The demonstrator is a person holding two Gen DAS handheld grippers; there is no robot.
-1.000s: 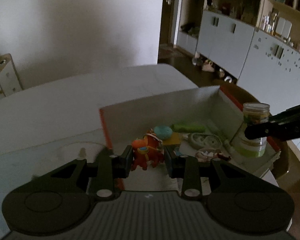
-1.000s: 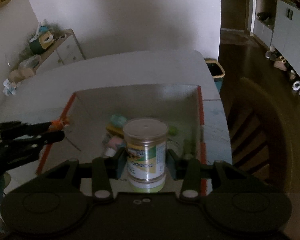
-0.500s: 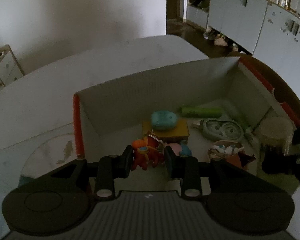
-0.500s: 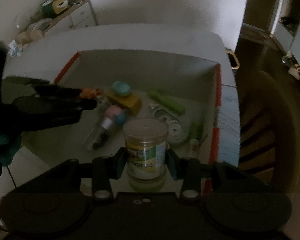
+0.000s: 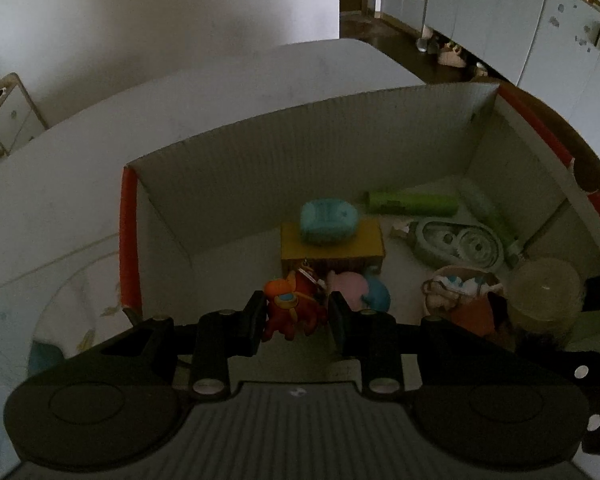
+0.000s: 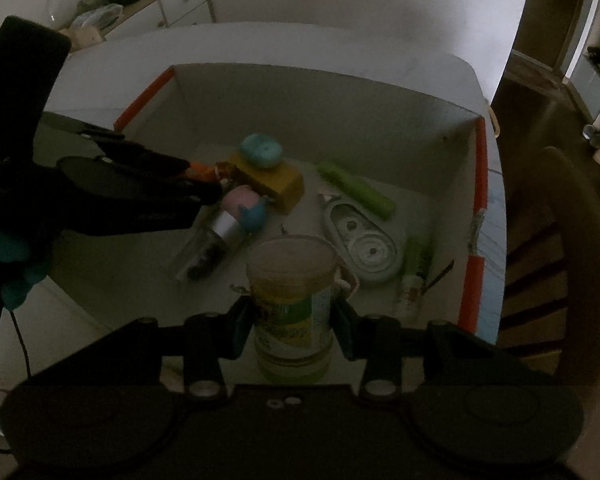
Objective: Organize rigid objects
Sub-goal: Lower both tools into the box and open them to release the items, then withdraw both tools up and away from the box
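An orange-red figurine point(image 5: 290, 312) is clamped between the pads of the left tongs point(image 5: 294, 318), above the near end of the cardboard box point(image 5: 300, 160); its lower part is lost in shadow. A clear lidded jar point(image 6: 292, 304) with a green-and-yellow label is gripped by the right tongs point(image 6: 292, 322), its base cut off by the tongs' body. Inside the corrugated, orange-edged box a teal rounded piece point(image 5: 328, 222) is seen resting on a yellow block point(image 5: 332, 246). A green cylinder point(image 5: 412, 203) and an oval grey case point(image 5: 456, 242) lie nearby. The box stands on the white worktop point(image 5: 220, 92).
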